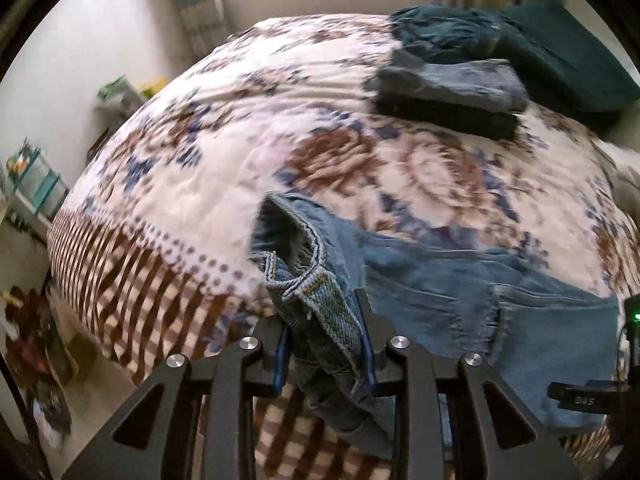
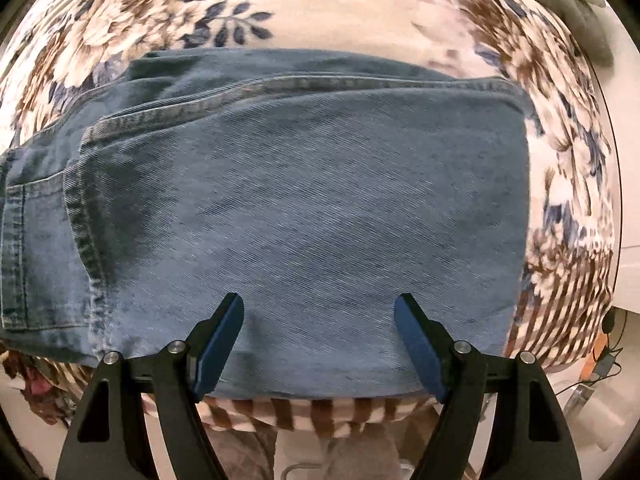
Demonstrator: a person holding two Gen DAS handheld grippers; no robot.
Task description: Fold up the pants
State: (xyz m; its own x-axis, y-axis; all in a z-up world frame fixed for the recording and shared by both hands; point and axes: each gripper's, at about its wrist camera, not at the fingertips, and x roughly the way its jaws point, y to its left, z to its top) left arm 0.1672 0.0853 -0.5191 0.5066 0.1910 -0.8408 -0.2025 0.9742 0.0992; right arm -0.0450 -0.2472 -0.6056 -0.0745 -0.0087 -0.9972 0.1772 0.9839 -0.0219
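Note:
Blue jeans point(image 1: 500, 304) lie on a floral bedspread point(image 1: 224, 152) near the bed's front edge. My left gripper point(image 1: 324, 320) is shut on a bunched end of the jeans, with a hem and belt loop showing, and holds it lifted above the bed. In the right wrist view the jeans point(image 2: 312, 208) lie flat and folded over, a back pocket at the left. My right gripper point(image 2: 320, 308) is open and empty just above the jeans' near edge.
A stack of folded dark pants point(image 1: 448, 92) and a dark green pillow point(image 1: 568, 60) lie at the bed's far right. Shelves and clutter point(image 1: 32, 184) stand on the floor to the left. The bed edge point(image 2: 320, 412) is directly below my right gripper.

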